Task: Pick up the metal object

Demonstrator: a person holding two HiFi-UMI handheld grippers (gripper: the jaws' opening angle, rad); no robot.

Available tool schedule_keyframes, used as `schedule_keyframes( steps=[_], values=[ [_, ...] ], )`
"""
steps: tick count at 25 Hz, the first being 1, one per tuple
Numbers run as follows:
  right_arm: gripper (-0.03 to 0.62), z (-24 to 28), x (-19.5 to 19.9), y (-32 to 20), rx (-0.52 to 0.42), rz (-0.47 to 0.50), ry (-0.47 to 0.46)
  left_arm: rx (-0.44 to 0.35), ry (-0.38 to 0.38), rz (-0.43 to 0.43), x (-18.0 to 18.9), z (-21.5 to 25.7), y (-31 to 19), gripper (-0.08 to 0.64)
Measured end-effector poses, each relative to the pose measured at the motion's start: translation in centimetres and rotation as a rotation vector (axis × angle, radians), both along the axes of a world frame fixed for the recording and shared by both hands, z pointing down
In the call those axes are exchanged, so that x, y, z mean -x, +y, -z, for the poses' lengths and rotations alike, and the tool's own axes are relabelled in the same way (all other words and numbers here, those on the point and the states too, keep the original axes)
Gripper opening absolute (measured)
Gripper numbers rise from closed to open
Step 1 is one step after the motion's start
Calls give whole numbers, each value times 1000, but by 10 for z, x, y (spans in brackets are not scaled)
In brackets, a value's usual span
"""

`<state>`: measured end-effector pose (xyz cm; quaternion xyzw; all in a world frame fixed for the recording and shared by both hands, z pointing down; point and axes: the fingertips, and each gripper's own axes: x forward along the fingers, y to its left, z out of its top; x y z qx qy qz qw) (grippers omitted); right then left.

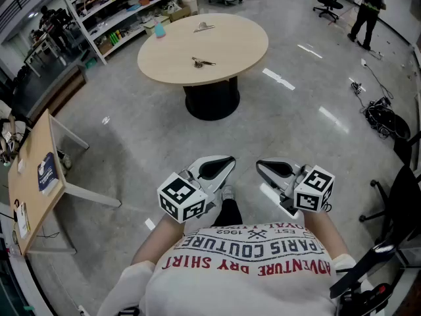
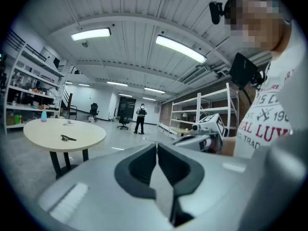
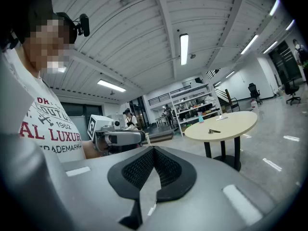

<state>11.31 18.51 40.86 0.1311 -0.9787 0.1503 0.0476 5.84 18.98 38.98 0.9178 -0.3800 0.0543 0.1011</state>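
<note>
Detail is scarce on the small dark metal object (image 1: 202, 62). It lies flat on the round pale wooden surface (image 1: 243, 41), a little toward the near edge from the middle. In every view it is too small to show more than a thin, elongated shape. Nearer the far edge lies a silvery clip-like piece (image 1: 204, 27), equally hard to read. At the far left edge stands a turquoise bottle with a pink top (image 1: 160, 29). The black pedestal (image 1: 212, 99) under the surface is half covered by the top.

The left gripper (image 1: 230, 160) and the right gripper (image 1: 260, 164) hang low in front of the person's white printed shirt (image 1: 250, 255), well apart from the surface. Their tips are turned toward each other with a gap between them. In the left gripper view the jaws are pressed together with nothing between them. The right gripper view shows the same, pads meeting and empty. Behind the marker cubes (image 1: 181, 197) the gripper handles are out of sight, and only bare forearms (image 1: 158, 242) show.

Metal shelving (image 1: 118, 8) at the upper left is cut off by the frame, its contents a blur of colours. A standing person (image 1: 366, 10) in dark clothes is far off at the upper right, back turned.
</note>
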Motion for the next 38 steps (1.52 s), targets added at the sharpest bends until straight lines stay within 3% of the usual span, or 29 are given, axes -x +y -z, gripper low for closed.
schedule_keyframes(
  steps=[5, 12, 18, 21, 24, 31, 34, 38],
  values=[
    [2, 4, 49, -121, -8, -25, -4, -8, -2, 4, 54, 4, -115, 5],
    [2, 35, 120, -283, -54, -45, -13, -53, 10, 101, 151, 28, -269, 6],
    [2, 45, 162, -351, -96, -5, -14, -70, -7, 139, 186, 33, -339, 11],
    [2, 35, 173, -378, -66, 22, -14, -91, -24, 188, 200, 29, -369, 11],
    [2, 17, 184, -412, -27, 50, -2, -60, -36, 210, 214, 16, -405, 21],
    [2, -13, 219, -511, 58, 69, 23, 31, -101, 237, 260, -28, -515, 153],
    [2, -30, 223, -555, 85, 64, 59, 103, -169, 241, 279, -78, -576, 293],
    [2, -49, 211, -604, 125, 25, 89, 224, -287, 242, 291, -150, -634, 373]
  ],
)
